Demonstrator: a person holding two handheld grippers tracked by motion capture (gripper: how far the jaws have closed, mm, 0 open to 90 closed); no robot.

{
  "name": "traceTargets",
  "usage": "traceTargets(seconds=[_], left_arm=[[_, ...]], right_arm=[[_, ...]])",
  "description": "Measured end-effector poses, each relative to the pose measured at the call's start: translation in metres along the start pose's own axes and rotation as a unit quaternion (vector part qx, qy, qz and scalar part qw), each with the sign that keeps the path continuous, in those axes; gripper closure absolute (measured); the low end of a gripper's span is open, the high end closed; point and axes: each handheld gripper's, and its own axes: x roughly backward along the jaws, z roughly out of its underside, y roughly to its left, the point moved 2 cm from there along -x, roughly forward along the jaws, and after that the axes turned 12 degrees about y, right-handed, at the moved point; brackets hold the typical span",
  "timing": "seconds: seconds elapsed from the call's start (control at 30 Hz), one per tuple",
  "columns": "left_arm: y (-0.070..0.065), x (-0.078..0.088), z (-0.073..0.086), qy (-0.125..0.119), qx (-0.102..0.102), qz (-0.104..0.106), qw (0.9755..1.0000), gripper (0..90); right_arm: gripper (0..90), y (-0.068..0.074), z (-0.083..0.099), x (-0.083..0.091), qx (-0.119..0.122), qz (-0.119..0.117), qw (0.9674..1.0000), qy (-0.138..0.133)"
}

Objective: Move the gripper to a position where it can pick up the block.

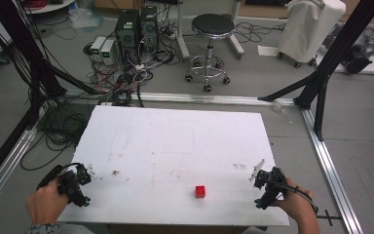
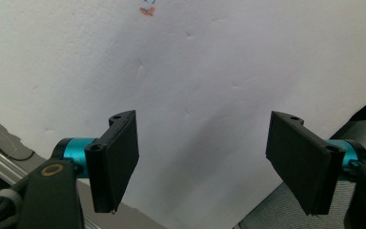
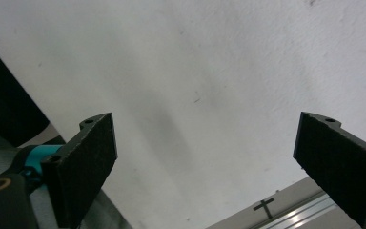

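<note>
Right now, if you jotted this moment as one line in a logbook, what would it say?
left gripper: open, holding nothing | right gripper: open, holding nothing | red cube: on white table, untouched, between grippers, nearer right

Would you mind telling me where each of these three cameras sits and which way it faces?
High view: above the person's side, looking forward and down on the white table, red cube and floor beyond; both hands holding the left gripper and right gripper show.
Left gripper view: rides the left gripper, looking down along its open jaws at the table's edge.
Right gripper view: rides the right gripper, open jaws over the table's edge, floor rail below.
Shared: all three show the white table.
</note>
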Motion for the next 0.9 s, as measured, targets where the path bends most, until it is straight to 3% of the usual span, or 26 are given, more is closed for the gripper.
traceTargets(seconds=[0.3,0.47,0.57,0.9], left_arm=[[0.000,-0.001,-0.001,0.001,-0.002,0.000,1.0000,26.7],[0.000,-0.001,0.000,0.001,-0.002,0.002,1.0000,26.7],[0.000,-0.001,0.000,0.000,-0.001,0.003,1.0000,26.7],[-0.001,0.000,-0.001,0.004,-0.002,0.003,1.0000,26.7]], right_arm=[[6.7,0.000,-0.010,0.003,0.011,0.014,0.9998,-0.007],[6.7,0.000,-0.020,0.010,0.013,0.031,0.9989,-0.033],[6.7,0.003,-0.027,0.012,0.028,0.039,0.9982,-0.036],[6.7,0.018,-0.058,0.009,0.075,0.026,0.9967,-0.018]])
